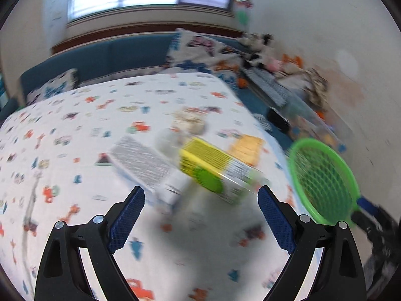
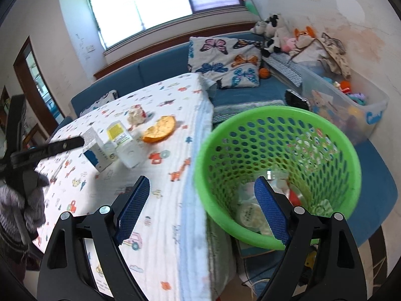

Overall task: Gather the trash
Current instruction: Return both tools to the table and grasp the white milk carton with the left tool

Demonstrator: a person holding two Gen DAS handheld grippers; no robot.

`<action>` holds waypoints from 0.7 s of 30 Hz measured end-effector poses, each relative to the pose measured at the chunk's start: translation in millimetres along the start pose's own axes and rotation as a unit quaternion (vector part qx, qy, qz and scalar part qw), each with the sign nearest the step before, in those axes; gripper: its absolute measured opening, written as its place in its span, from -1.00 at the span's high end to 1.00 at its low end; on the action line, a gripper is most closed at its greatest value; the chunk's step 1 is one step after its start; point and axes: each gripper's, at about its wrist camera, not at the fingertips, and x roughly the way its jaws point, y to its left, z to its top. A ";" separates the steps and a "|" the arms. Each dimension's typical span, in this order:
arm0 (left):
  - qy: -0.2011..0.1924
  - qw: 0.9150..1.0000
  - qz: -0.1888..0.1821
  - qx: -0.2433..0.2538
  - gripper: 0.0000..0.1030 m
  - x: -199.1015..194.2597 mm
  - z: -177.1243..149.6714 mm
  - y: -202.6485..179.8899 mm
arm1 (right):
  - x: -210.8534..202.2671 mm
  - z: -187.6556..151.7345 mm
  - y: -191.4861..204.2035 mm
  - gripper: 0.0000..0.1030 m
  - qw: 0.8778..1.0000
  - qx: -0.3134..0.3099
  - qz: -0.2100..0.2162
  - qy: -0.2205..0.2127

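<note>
1. On the table's white cloth printed with small coloured vehicles (image 2: 160, 215), four pieces of trash are left to collect: a clear plastic bottle with a yellow and green label (image 2: 122, 143), lying on its side; a white and blue cardboard box (image 2: 96, 150) touching it; a curved piece of orange peel (image 2: 160, 129) just beyond; and a crumpled white and red wrapper (image 2: 136, 115) farthest back.

2. Beside the table edge, the round green perforated plastic basket (image 2: 333, 150) already holds some waste, pale round lids and a bit of red among it, so I judge the task partly done with the table items left.

3. In the left wrist view, which is motion-blurred, the bottle (image 1: 215, 170) and the box (image 1: 142, 160) lie just ahead of the left gripper (image 1: 201, 200). Its blue pads stand wide apart with nothing between them.

4. The right gripper (image 2: 203, 193) also stands wide and empty, straddling the gap between the table edge and the basket; its right pad overlaps the basket's inside in the view. The trash lies well apart from it, up and to the left.

5. The left gripper's black body (image 2: 50, 148) shows in the right view, reaching in beside the box.

6. Behind stand a blue sofa (image 2: 155, 67) and a butterfly cushion (image 2: 225, 60).
</note>
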 end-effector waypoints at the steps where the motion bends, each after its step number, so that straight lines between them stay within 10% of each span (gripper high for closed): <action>1: 0.001 1.000 0.009 -0.015 -0.72 2.8 4.4 8.3 | 2.3 0.6 3.3 -0.65 1.000 -0.004 0.003 0.002; 21: 0.073 0.978 0.082 -0.177 -0.72 75.7 35.2 78.5 | 34.7 10.5 21.5 -0.65 0.999 -0.028 0.035 0.027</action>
